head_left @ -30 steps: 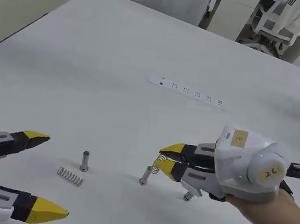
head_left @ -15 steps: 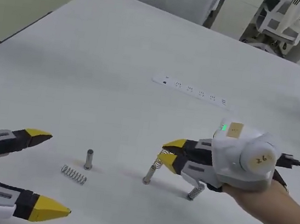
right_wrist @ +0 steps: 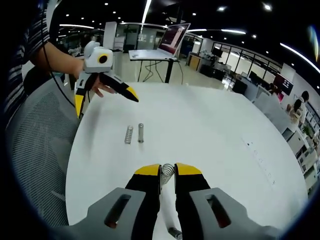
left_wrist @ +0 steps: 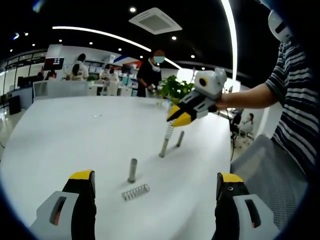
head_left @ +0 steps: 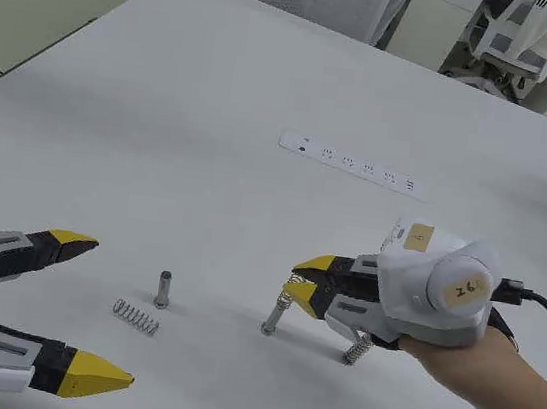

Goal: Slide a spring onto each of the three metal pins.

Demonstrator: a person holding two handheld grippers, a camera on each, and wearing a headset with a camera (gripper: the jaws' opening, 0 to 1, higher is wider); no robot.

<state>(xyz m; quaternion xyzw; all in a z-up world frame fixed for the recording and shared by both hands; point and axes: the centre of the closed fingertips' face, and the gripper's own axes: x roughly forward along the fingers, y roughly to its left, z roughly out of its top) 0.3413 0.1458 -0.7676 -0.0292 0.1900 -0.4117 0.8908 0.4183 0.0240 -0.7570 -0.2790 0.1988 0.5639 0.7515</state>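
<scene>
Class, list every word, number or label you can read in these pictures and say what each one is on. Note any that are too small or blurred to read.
"26": handwritten on the round sticker on the back of the right gripper.
Yellow label on top of the same gripper: print too small to read.
Power strip on the table: markings too small to read.

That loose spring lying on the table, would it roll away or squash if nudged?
It would likely roll: the spring lies on its side on a smooth table. Its thin, open coils look light and would probably squash if pinched endwise.
</scene>
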